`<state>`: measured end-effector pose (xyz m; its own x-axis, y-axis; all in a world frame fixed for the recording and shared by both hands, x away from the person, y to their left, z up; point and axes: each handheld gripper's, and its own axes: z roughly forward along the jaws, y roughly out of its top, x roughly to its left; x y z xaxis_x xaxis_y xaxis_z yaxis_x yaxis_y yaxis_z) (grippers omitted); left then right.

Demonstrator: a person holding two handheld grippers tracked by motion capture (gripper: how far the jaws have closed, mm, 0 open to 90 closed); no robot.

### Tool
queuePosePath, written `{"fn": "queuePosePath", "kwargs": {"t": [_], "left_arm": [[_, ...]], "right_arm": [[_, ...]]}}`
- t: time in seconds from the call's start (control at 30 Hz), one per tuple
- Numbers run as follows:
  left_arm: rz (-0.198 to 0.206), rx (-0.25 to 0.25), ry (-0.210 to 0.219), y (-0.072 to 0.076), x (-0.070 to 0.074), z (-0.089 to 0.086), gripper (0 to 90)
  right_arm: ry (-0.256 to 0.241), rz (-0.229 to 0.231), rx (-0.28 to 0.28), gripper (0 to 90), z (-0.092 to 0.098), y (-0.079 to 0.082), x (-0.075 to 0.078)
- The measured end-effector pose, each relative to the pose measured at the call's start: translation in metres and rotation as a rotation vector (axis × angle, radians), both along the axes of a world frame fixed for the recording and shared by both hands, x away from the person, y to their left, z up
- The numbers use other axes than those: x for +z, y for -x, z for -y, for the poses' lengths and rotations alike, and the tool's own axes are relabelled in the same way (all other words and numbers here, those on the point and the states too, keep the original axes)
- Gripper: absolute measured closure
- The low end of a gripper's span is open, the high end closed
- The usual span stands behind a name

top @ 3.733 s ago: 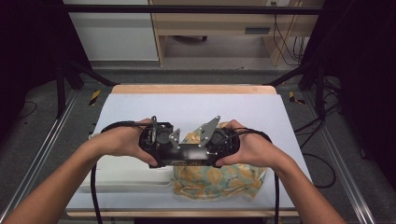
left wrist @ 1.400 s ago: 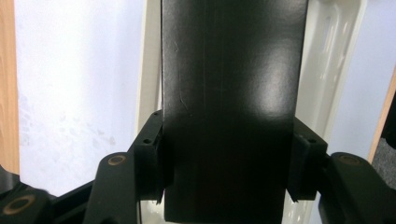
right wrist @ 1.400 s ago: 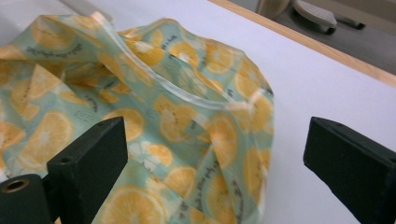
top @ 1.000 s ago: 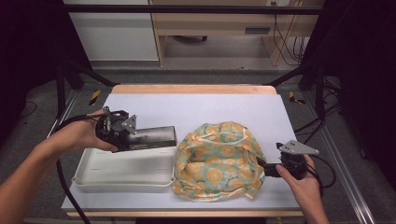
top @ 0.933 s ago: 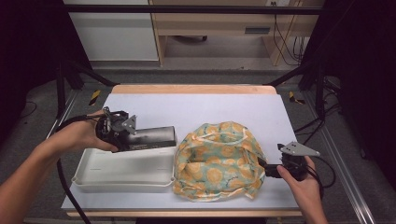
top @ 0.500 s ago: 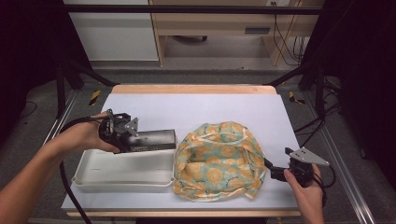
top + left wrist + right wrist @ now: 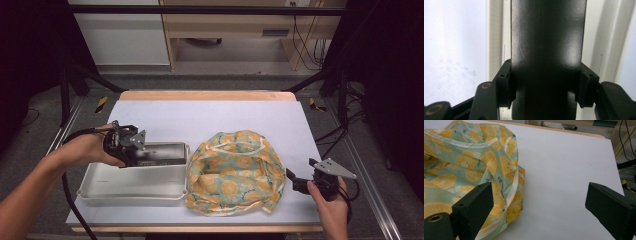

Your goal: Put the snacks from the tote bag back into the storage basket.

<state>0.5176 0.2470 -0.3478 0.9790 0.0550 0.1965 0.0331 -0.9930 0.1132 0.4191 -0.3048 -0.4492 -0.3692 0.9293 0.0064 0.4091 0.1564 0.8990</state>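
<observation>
The two grippers, close together over the bag seconds ago, are now well apart: the black box has come out of the bag and is being carried left, so the unpacking step looks done and placing is what remains.

The left gripper [image 7: 131,148] clamps the box [image 7: 159,154] by its left end, jaws pressed on both long sides in the left gripper view [image 7: 546,62]. The box hangs level over the far edge of the white tray [image 7: 100,186], which sits near-left on the table [image 7: 210,115]. The left forearm comes in from the near-left corner, wrist turned so the box points right.

The right gripper [image 7: 295,180] has drawn back to the near-right, just beside the bag [image 7: 232,172], jaws spread wide and empty. The floral bag lies slumped and open at the table's middle. In the right gripper view its edge [image 7: 486,170] sits by the left jaw, apart from it.
</observation>
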Motion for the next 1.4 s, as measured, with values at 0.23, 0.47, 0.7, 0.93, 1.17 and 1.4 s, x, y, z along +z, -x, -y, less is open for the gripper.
{"fn": "queuePosePath", "kwargs": {"t": [0.23,0.47,0.7,0.93,1.17,1.4], "left_arm": [[-0.02,-0.019,-0.012,0.002,-0.007,-0.002,43.1],[-0.028,-0.019,-0.007,0.0,-0.014,-0.002,43.0],[-0.042,-0.024,-0.011,0.0,-0.024,-0.003,43.0],[-0.053,-0.015,-0.009,-0.001,-0.03,-0.005,43.0],[-0.056,-0.02,0.007,-0.002,-0.034,-0.007,43.0],[-0.069,-0.021,0.02,-0.001,-0.04,-0.007,43.0]], "right_arm": [[-0.004,0.0,0.001,8.5,0.0,0.0,0.0],[-0.001,0.003,0.0,8.5,0.001,0.0,0.0],[0.0,0.003,0.001,8.4,0.001,0.0,0.0],[0.001,0.001,0.001,8.4,0.001,0.0,0.0],[-0.001,-0.003,0.002,8.4,0.001,0.0,-0.001],[-0.001,-0.003,0.003,8.4,0.001,0.0,-0.001]]}}
